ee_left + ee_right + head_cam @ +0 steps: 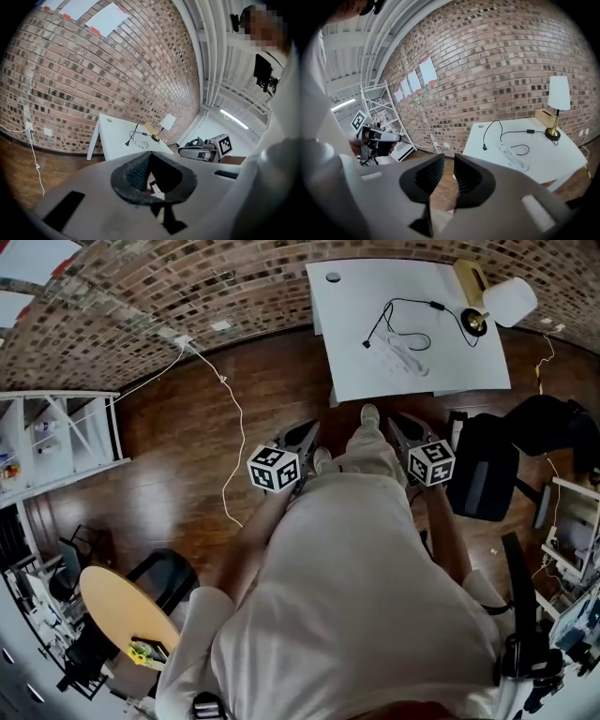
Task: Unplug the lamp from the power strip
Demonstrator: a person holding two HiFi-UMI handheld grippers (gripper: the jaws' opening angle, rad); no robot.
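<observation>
A brick wall (187, 296) ran behind a white bench (347, 352), with pale sheets of paper (427, 72) taped to it. A thin white cable (242, 423) trailed from a wall socket (181, 339) across the dark wooden floor (169, 474). A white shelf rack (56, 442) stood at the left. A round wooden table (122, 606) lay nearer, and a black office chair (487, 474) sat just right of the bench.

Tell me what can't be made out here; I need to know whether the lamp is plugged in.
- Whether the lamp's cord enters the power strip: too small in every view.
- Where the strip's own cord runs: head view, too faint on the white table.
- Table's near edge: left gripper view, covered by the left hand-held gripper.
</observation>
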